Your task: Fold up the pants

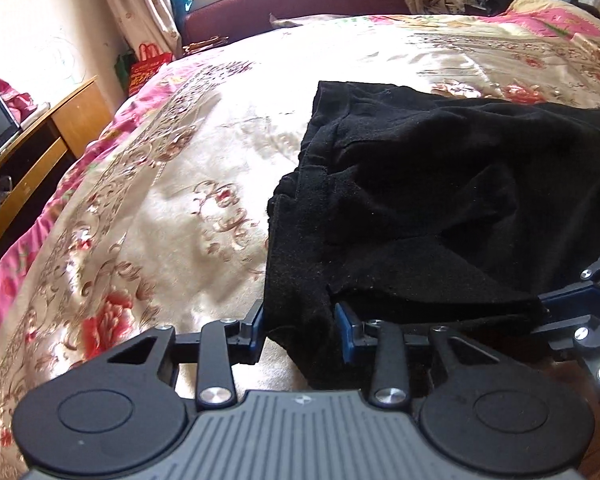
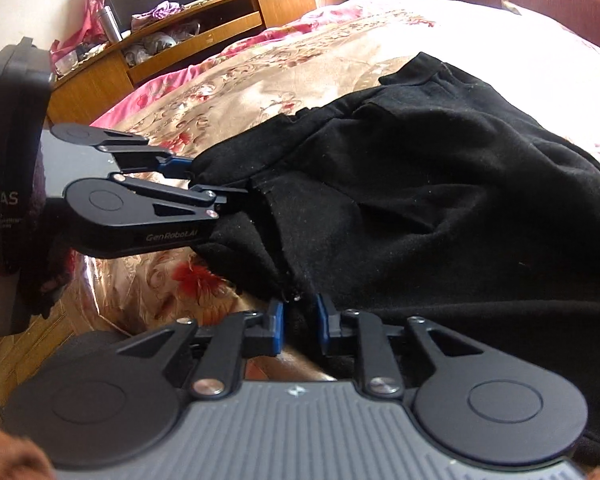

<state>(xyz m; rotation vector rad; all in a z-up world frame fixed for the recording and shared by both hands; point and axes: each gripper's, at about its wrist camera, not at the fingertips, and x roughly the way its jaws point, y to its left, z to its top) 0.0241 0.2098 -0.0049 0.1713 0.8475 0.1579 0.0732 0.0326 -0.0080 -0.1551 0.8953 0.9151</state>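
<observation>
Gripping black pants (image 1: 420, 200) at the bedspread (image 1: 160, 200) near edge, both tongs engaged.
Left gripper (image 1: 300, 330) clamps a cloth fold at 6 o'clock; right gripper (image 2: 300, 326) likewise pinches fabric at 6 o'clock; pants spread toward 2 o'clock.

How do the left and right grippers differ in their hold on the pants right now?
The left gripper has its jaws set wider, around a thick band of the pants; the right gripper has its jaws closer together on a thinner bunch. In the right wrist view, the left gripper lies turned on its side beyond the right one. Both grip the pants' near edge over the bedspread.
</observation>
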